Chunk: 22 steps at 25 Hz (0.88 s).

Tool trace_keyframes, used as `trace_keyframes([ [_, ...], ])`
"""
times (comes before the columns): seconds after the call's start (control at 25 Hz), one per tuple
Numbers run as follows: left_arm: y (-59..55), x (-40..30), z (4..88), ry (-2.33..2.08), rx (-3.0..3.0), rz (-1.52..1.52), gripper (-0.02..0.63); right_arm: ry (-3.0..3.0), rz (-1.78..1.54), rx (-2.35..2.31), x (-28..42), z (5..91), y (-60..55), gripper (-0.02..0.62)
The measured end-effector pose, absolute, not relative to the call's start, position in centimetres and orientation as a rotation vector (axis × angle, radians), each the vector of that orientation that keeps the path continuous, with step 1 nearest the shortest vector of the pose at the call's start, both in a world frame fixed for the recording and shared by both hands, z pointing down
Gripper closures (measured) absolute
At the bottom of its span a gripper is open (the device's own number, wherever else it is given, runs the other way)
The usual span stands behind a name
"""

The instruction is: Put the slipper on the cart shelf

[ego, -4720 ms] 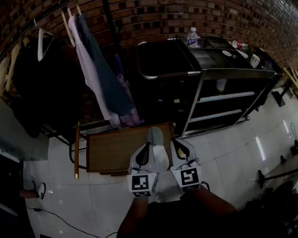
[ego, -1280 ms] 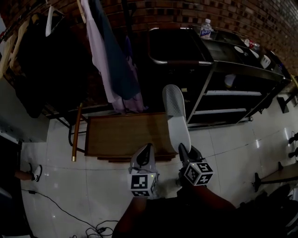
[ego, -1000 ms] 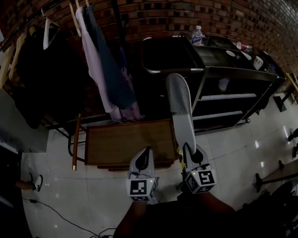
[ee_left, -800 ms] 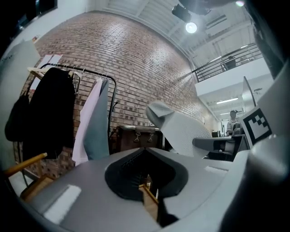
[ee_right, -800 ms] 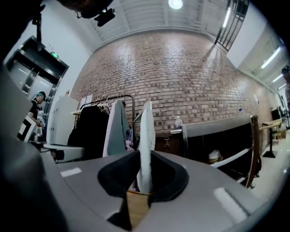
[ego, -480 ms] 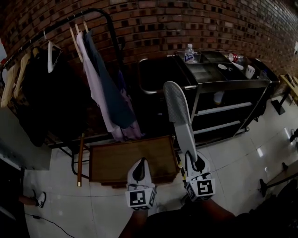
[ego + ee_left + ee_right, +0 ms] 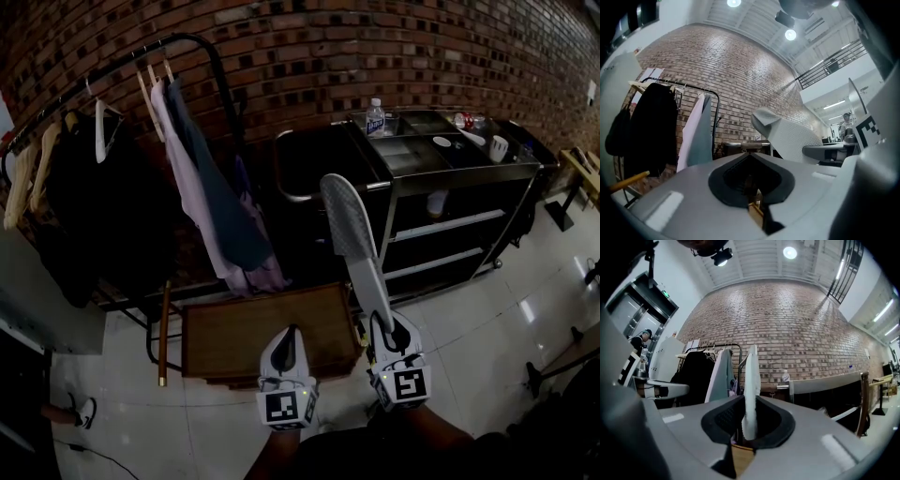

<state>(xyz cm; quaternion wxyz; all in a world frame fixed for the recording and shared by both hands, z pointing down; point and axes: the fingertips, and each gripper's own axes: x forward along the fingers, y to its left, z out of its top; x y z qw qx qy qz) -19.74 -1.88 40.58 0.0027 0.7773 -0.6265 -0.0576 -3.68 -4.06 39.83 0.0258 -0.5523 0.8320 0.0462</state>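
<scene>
- The right claw [image 7: 382, 325] is gripping the slipper [image 7: 349, 234] by its near end. Its jaws are standing only a little apart, pinching the thin sole edge-on. In the right gripper view the slipper [image 7: 750, 380] is rising straight out of that claw [image 7: 749, 404].
- The slipper is hanging in the air, resting on nothing. Its long axis is running away from the claw, forward and upward, with the free end leaning slightly to the person's left.
- The cart [image 7: 457, 170] is standing ahead and to the right of the slipper, against the brick wall, with its open shelves [image 7: 448, 221] facing the person. In the head view the slipper's far end is overlapping the cart's near-left post, but I judge it is not yet reaching inside.
- The left claw [image 7: 288, 332] is hanging just beside the right one, farther from the cart. In the left gripper view its jaws [image 7: 750, 157] are sitting closed together on nothing.
- The right hand is the nearer one and is already carrying the load. The coming move is probably calling for swinging the slipper rightward and bringing its long axis down level, so that it is sliding flat onto a shelf rather than striking the post.
</scene>
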Motion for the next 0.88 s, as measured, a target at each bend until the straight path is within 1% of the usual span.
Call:
trace_keyframes([
  [0.2, -2.6, -19.2, 41.5, -1.977, 2.410, -0.143, 0.591, 2.582, 0.125, -1.726, -2.5, 40.8, -4.3, 0.534],
  [0.4, -3.6, -16.8, 41.6, -1.953, 2.409, -0.123, 0.591, 2.580, 0.069, -1.801, 0.7, 42.3, -5.0, 0.534],
  [0.64, -6.0, -10.9, 42.3, -1.842, 2.452, -0.083, 0.591, 2.592, -0.036, -1.962, 6.9, 45.4, -5.8, 0.534],
  [0.88, -8.6, -4.7, 43.9, -1.747, 2.517, 0.021, 0.591, 2.614, -0.268, -2.106, 12.6, 51.2, -6.9, 0.534],
])
